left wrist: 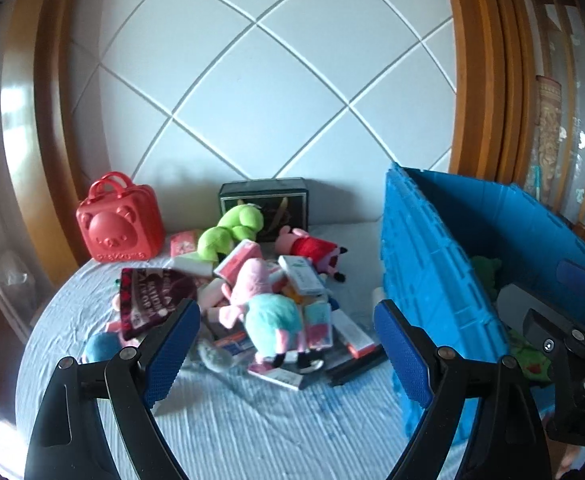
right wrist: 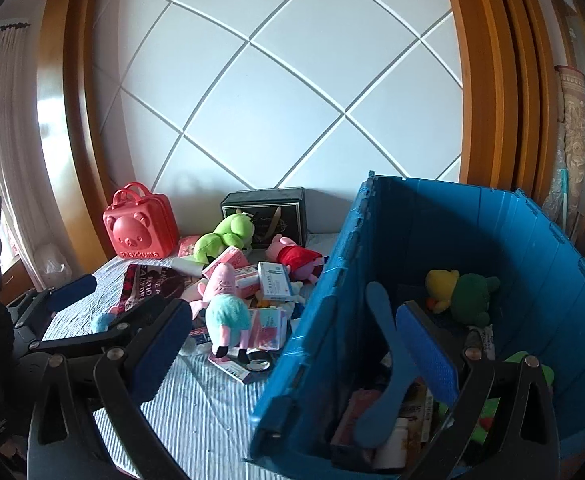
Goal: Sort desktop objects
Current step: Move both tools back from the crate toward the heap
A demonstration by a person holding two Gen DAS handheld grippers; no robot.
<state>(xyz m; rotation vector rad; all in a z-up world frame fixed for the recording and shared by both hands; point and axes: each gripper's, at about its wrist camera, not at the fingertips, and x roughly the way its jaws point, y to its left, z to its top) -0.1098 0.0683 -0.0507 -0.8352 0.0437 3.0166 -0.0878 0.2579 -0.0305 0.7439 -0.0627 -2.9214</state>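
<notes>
A heap of toys and small boxes lies on the striped tablecloth (left wrist: 252, 432): a pink pig plush with a teal body (left wrist: 268, 312), a green frog plush (left wrist: 232, 232), a red-dressed pig plush (left wrist: 312, 250), a dark patterned pouch (left wrist: 152, 300) and several cartons. A blue crate (left wrist: 452, 280) stands at the right. My left gripper (left wrist: 288, 350) is open and empty, just short of the heap. My right gripper (right wrist: 296, 356) is open and empty, straddling the crate's left wall (right wrist: 312, 320). Inside the crate lie a blue flat tool (right wrist: 384, 360), a dark green plush (right wrist: 472, 296) and boxes.
A red bear-face case (left wrist: 120, 224) stands at the back left. A dark box (left wrist: 268, 200) stands against the white tiled wall. Wooden frames flank the wall. The left gripper also shows at the left of the right wrist view (right wrist: 72, 292).
</notes>
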